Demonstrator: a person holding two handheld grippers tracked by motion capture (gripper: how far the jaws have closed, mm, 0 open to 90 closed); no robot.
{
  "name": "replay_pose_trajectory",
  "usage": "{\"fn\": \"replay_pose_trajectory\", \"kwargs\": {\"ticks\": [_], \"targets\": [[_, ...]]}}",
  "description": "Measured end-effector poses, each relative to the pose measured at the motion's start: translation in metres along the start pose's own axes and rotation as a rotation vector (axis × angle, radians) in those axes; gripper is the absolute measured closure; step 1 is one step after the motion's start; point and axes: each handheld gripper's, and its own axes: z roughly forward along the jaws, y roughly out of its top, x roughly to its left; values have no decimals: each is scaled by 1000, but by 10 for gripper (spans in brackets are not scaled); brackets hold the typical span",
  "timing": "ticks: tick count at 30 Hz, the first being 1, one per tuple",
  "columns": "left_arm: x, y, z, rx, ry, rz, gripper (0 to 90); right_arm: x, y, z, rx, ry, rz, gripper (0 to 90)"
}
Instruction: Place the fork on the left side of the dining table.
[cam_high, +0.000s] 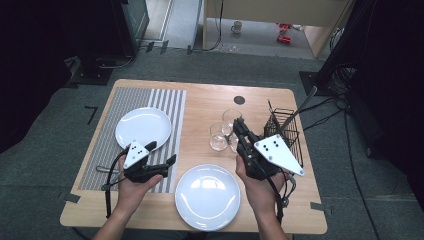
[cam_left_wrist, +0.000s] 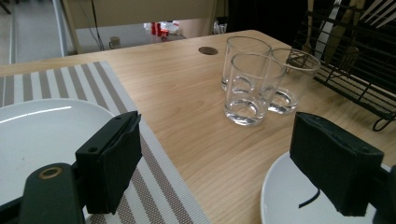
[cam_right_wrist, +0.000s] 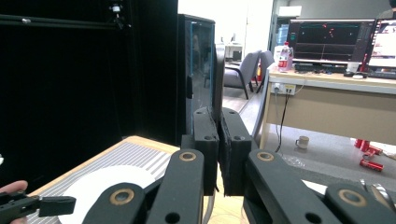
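Three clear glasses (cam_high: 223, 132) are clustered mid-surface, touching or nearly so, just left of the black wire rack (cam_high: 285, 131). The right tool (cam_high: 239, 123) is held at the cluster, pads pressed together with nothing seen between them. The left tool (cam_high: 161, 154) is spread apart and empty, between the far plate (cam_high: 143, 128) on the striped mat (cam_high: 110, 135) and the near plate (cam_high: 207, 196). The glass is judged rigid, smooth, slippery and breakable; a hold across one wall near the rim, or around the body, is advised, gently.

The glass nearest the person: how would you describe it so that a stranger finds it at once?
On the wooden table, beside the black wire rack, stand three clear glasses. It is the left front glass, the one closest to the striped placemat.
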Motion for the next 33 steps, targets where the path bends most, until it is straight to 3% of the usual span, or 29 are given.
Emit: {"fn": "replay_pose_trajectory", "kwargs": {"ticks": [33], "targets": [[-50, 22, 27, -29, -105, 50, 178, 34, -5, 13, 15, 87, -2, 875]]}}
